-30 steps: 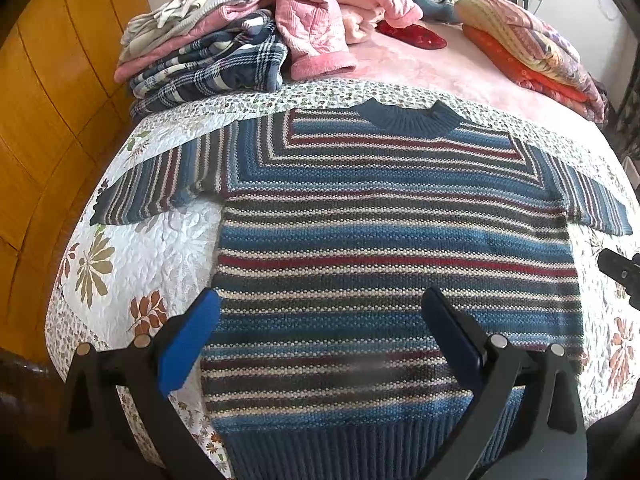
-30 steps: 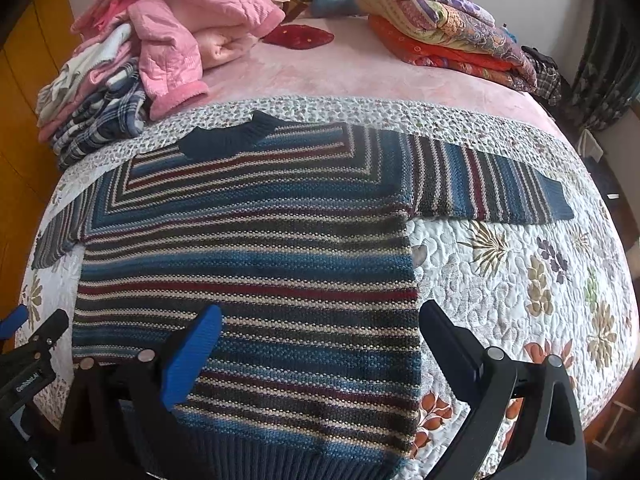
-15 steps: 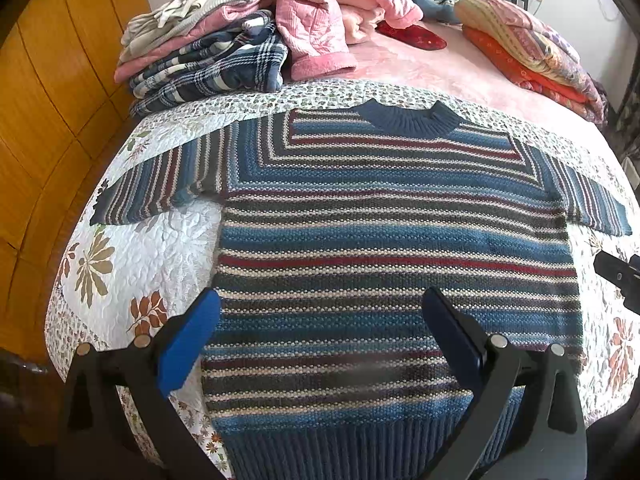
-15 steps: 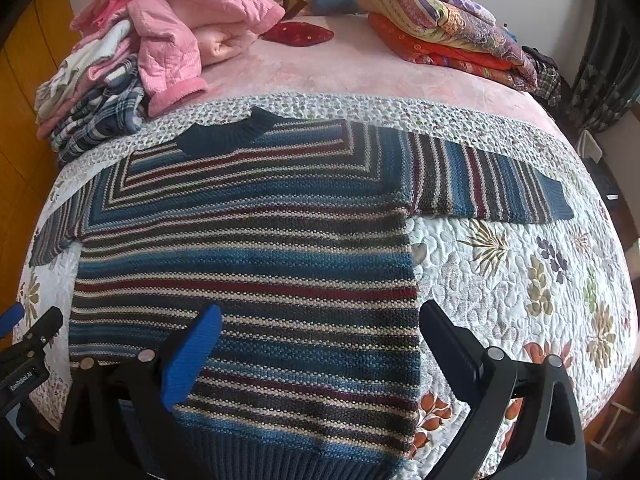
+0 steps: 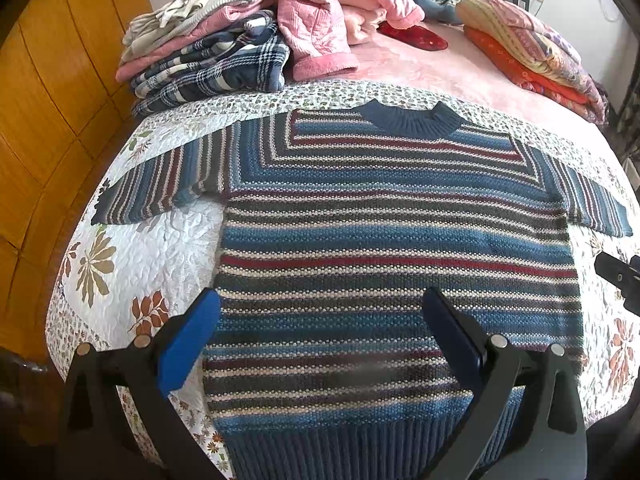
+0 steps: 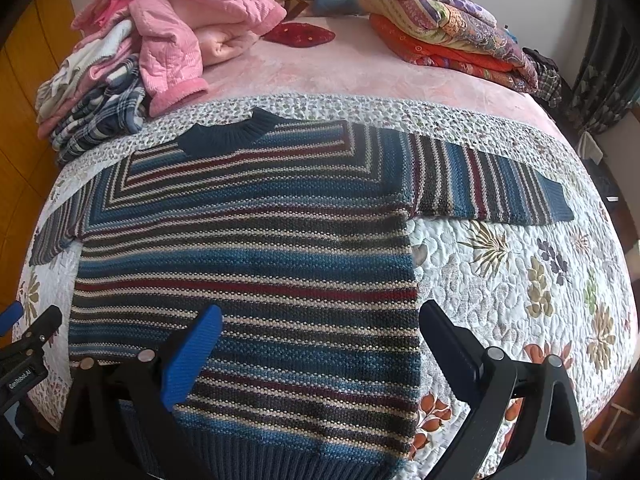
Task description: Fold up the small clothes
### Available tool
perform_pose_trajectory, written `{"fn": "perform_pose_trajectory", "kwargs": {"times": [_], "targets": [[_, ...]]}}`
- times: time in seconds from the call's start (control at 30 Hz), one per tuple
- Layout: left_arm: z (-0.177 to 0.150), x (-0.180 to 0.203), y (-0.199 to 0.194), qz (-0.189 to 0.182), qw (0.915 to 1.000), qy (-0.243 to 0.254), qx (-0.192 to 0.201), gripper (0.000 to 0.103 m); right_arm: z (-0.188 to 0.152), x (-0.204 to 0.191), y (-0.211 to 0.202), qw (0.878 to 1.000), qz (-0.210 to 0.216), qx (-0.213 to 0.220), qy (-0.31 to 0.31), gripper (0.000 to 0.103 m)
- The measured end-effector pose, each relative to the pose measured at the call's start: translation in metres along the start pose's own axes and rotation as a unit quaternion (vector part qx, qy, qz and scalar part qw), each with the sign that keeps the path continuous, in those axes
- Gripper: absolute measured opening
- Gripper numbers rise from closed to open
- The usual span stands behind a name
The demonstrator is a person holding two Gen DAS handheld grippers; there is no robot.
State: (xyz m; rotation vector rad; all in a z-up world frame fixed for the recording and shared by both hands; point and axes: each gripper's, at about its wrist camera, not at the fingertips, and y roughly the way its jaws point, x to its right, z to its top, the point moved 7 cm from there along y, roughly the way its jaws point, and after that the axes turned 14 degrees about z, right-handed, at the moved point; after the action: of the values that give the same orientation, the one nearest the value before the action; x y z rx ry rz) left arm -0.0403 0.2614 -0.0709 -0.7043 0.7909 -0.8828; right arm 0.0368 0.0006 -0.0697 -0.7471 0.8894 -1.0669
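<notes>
A striped knit sweater point(image 5: 392, 236) point(image 6: 248, 248) in blue, grey, red and cream lies flat on the floral quilt point(image 5: 132, 260), collar away from me and both sleeves spread sideways. My left gripper point(image 5: 320, 312) hovers open over the sweater's lower half with nothing between its fingers. My right gripper point(image 6: 320, 320) is open too, above the lower right part of the body near the side seam. The right gripper's tip point(image 5: 618, 276) shows at the right edge of the left wrist view. The left gripper's tip point(image 6: 28, 340) shows at the left edge of the right wrist view.
A pile of clothes point(image 5: 240, 40) point(image 6: 132, 52), pink and plaid, sits at the back left of the bed. Folded patterned quilts point(image 5: 532, 44) point(image 6: 448, 36) lie at the back right. A wooden panel point(image 5: 44, 128) runs along the left side. Bare quilt point(image 6: 520, 280) spreads right of the sweater.
Both views have shifted only a little; the right gripper's tip has slid slightly lower in the left wrist view. The sweater has not moved.
</notes>
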Motion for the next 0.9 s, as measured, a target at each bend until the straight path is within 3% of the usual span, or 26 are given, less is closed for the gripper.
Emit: {"fn": "perform_pose_trajectory", "kwargs": {"times": [0.9], "targets": [[0.0018,0.0027,0.0034,0.004,0.9999,0.009,0.006,0.1,0.0064,0.0018,-0.0011,1.0,-0.006,0.008,-0.001,0.099]]}}
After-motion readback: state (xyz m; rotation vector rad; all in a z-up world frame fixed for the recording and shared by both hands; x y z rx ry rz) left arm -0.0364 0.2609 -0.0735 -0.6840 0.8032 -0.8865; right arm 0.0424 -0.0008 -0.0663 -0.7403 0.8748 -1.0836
